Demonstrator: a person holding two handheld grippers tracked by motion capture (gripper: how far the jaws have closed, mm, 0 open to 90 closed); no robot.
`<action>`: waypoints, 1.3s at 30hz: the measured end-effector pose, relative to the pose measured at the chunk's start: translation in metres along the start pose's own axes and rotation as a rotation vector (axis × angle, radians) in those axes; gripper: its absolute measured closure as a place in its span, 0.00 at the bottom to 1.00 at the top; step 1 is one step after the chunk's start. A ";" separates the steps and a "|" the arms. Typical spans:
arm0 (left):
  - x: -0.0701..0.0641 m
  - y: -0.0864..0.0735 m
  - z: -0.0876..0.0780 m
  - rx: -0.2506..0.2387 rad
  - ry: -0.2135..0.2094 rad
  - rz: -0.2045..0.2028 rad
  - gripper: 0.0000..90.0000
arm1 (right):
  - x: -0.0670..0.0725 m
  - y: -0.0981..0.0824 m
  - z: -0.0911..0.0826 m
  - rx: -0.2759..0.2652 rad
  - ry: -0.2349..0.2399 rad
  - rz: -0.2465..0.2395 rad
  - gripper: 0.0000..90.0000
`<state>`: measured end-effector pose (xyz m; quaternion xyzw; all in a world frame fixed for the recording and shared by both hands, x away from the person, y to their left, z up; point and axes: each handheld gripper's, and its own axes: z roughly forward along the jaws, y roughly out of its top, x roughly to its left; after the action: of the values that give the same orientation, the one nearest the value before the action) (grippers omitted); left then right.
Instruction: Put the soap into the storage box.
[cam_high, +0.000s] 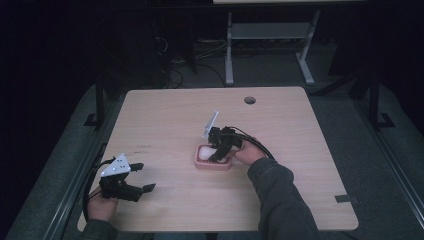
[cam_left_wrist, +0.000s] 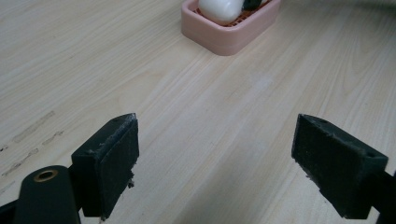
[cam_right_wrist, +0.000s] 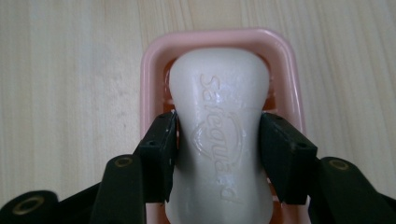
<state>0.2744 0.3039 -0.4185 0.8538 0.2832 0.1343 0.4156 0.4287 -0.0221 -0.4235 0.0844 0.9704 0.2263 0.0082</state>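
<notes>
A white bar of soap (cam_right_wrist: 218, 86) lies in a pink soap dish (cam_right_wrist: 148, 70) near the middle of the wooden table (cam_high: 280, 130). My right gripper (cam_right_wrist: 219, 135) reaches down into the dish, its pads pressed on both sides of the bar's narrow waist. From above, that right gripper (cam_high: 216, 154) covers part of the soap (cam_high: 205, 151) and the dish (cam_high: 212, 165). My left gripper (cam_high: 144, 177) rests near the table's front left corner with its jaws wide apart. In the left gripper view, the left gripper (cam_left_wrist: 217, 158) holds nothing, and the dish (cam_left_wrist: 229, 39) sits far ahead.
A round cable hole (cam_high: 249, 100) sits near the table's far edge. Behind the table stands a white desk frame (cam_high: 229, 55) with cables on the dark floor. Faint marks (cam_left_wrist: 32, 133) show on the wood to the left of my left gripper.
</notes>
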 end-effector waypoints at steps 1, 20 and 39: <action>0.000 0.000 0.000 0.000 0.000 0.000 0.16 | 0.000 0.000 -0.002 -0.017 0.002 0.009 0.54; -0.001 0.000 0.001 0.003 -0.002 -0.001 0.16 | 0.002 -0.016 -0.021 -0.077 -0.005 0.055 0.42; -0.001 0.000 0.001 0.005 0.000 0.001 0.16 | 0.013 -0.032 -0.043 -0.121 -0.045 0.079 0.35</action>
<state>0.2741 0.3022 -0.4192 0.8550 0.2833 0.1335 0.4133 0.4088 -0.0675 -0.3985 0.1272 0.9503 0.2829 0.0261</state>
